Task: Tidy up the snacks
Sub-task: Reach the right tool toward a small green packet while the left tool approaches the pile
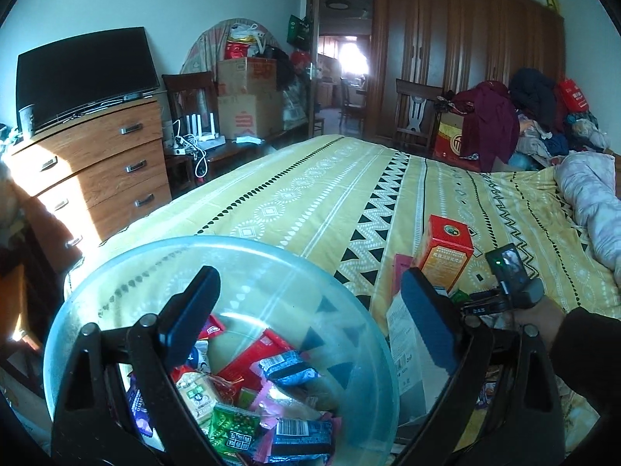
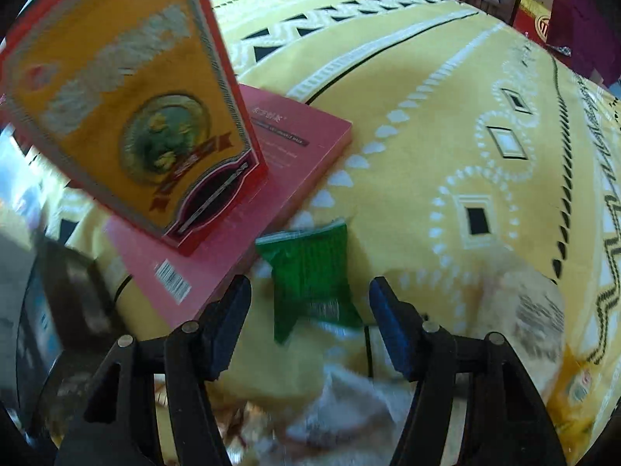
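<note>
Yellow bedspread (image 2: 407, 124); right hand-held gripper (image 2: 308, 310) tilted down, jaws apart around green packet (image 2: 310, 272), not gripping.

We saw hard sunlight bleaching the dresser (image 1: 97, 163) at left and flaring in the far doorway (image 1: 351, 58). Fisheye bending curved every edge into dark corners. The right wrist view was motion-smeared, its orange box (image 2: 124, 97) and lower foreground blurred.

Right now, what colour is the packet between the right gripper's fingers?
Green packet, clearest in the right wrist view.
</note>
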{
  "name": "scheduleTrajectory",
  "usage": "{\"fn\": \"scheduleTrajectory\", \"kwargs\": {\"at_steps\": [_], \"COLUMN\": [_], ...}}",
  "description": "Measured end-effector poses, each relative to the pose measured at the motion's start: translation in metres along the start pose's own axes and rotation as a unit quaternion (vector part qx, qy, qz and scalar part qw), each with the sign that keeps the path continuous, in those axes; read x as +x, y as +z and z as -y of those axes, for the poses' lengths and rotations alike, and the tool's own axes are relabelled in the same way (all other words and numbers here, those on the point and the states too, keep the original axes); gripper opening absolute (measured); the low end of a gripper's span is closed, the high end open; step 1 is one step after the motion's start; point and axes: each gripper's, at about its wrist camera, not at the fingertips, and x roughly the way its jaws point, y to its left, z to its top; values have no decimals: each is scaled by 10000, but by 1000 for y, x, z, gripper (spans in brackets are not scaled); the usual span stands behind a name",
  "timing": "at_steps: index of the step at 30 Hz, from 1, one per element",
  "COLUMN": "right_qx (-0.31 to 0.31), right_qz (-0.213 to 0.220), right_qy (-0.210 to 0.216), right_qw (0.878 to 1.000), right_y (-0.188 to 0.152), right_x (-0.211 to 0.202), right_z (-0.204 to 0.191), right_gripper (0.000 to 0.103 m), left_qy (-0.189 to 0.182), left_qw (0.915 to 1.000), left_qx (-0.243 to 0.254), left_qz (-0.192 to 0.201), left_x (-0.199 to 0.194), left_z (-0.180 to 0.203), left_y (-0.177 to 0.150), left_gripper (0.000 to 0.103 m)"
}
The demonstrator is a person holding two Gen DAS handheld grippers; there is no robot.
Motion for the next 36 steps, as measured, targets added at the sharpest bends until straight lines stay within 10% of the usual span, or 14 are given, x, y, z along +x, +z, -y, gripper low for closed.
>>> {"fn": "scheduleTrajectory", "kwargs": {"at_steps": [5,22,28,36], "right_qx": [-124,-792,-69,1357], "right_qz": [-83,-282,966,1135], "right_qy": [-65,426,339,343], "right_qw": [9999,9955,9947,9836], "right_y": [-15,-214,-250,-329], "right_x": [4,-103,-193,-211], "right_z": [-19,-98,-83,-54], "right_gripper": [41,38,28,42], "left_qy": [-153,-1111,-1846,-2526], "left_qw": [9999,9927,9742,9291], "left_qx": [-58,444,972,713], "left_qz": [-15,-145,-863,-2604], "left_x": [-3,-49,-41,31], "left_z": [2,61,116,171], "left_y": [-2,-23,-62,-140], "left_gripper": [95,95,95,80]}}
